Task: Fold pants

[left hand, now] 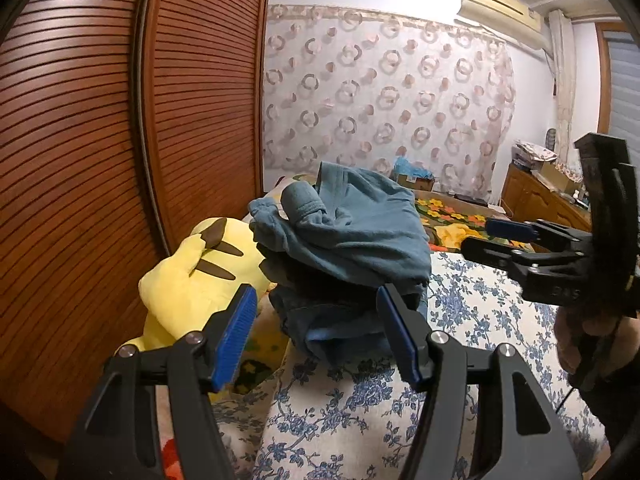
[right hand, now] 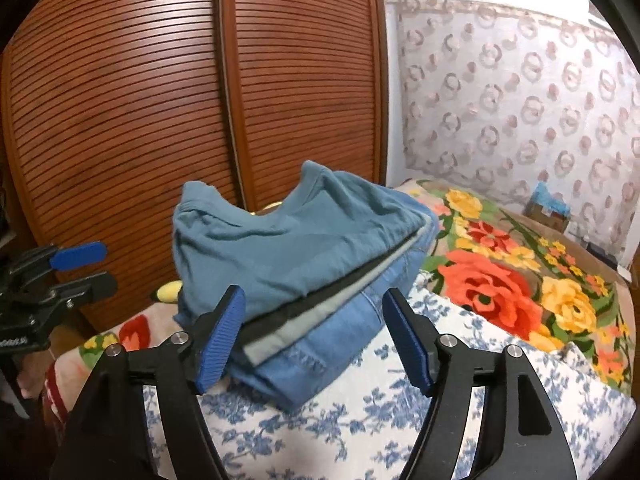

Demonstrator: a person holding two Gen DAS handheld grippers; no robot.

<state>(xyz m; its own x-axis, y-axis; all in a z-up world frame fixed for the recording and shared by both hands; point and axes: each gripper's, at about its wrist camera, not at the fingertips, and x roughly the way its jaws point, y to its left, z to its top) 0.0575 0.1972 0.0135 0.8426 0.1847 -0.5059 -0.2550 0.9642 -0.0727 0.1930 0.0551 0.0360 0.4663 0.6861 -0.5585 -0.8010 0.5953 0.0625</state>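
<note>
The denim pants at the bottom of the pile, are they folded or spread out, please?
Folded: the denim pants lie as a compact layered block beneath other folded garments.

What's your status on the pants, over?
Left gripper open, empty. Right gripper open, empty. Folded jeans at bottom of clothes stack on bed. Yellow plush toy beside stack.

folded clothes stack (right hand: 304,276) on bed (right hand: 360,432), plush toy (left hand: 192,280) left, wardrobe (right hand: 160,100) behind

A yellow plush toy (left hand: 192,280) lies half behind the stack of folded clothes (left hand: 344,248), its face unseen. The jeans (right hand: 316,340) at the bottom show only an edge. Clutter on the far wooden cabinet (left hand: 536,196) is too small to identify.
</note>
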